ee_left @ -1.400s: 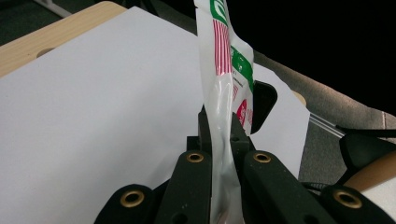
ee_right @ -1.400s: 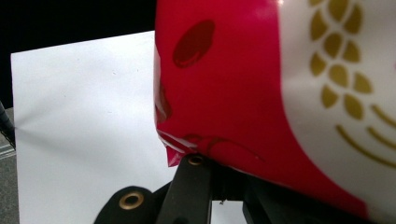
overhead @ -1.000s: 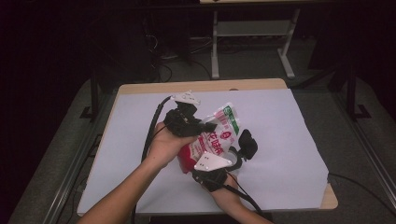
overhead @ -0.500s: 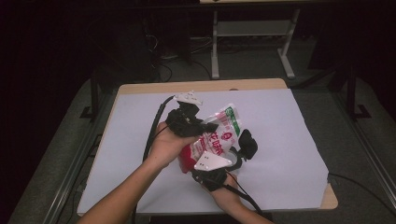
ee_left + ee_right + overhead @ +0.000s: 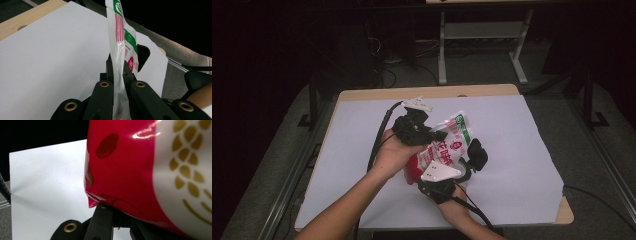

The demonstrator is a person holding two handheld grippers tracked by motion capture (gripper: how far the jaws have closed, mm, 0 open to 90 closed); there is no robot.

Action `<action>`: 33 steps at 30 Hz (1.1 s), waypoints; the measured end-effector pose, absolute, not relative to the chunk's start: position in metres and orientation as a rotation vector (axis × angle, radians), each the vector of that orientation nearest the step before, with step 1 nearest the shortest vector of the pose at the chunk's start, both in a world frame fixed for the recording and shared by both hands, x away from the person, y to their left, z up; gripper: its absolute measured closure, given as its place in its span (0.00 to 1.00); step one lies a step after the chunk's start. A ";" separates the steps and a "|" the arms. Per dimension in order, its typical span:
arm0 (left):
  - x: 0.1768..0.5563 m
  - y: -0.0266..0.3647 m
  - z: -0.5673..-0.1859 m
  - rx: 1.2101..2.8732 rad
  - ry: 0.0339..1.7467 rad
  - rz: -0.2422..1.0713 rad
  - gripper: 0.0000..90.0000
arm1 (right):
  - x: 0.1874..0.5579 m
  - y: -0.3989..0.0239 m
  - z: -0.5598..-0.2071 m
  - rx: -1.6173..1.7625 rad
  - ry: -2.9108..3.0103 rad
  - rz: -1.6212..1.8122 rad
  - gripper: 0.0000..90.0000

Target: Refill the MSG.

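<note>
Left gripper (image 5: 118, 75): jaws drawn together and clamped on the flat sealed edge of a snack bag (image 5: 122, 42), with the film pinched upright between them. In the high view this left gripper (image 5: 432, 136) sits at the upper left side of the bag (image 5: 447, 145).

Right gripper (image 5: 117, 213): seated against the red bottom corner of the bag (image 5: 150, 170). The bag covers the jaw tips, so I cannot tell whether they grip the corner or merely support it. In the high view the right gripper (image 5: 462, 167) is at the bag's lower end.

Bag position: raised off the white sheet (image 5: 512, 130) over the middle of the worktop (image 5: 482, 91), between the two grippers.

Progress, as judged: the bag is picked up and secured on one side. The seal appears intact, so any opening or setting down remains outstanding.
</note>
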State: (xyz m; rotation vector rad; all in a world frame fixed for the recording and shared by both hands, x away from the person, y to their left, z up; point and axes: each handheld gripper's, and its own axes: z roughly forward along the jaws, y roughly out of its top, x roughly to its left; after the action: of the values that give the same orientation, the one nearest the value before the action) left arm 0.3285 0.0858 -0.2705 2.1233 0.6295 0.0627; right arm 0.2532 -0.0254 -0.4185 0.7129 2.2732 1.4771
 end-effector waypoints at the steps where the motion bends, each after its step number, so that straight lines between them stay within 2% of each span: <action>1: 0.329 0.086 -0.270 2.123 0.629 0.066 1.00 | 0.253 -0.026 -0.418 0.714 2.272 1.477 1.00; 33: 0.331 0.077 -0.269 2.154 0.635 0.088 1.00 | 0.256 -0.023 -0.418 0.766 2.253 1.507 1.00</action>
State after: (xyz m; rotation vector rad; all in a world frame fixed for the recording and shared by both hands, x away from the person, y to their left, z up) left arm 0.3315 0.0771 -0.2687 2.1538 0.6351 0.0882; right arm 0.2558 -0.0227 -0.4176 0.7659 2.2535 1.5065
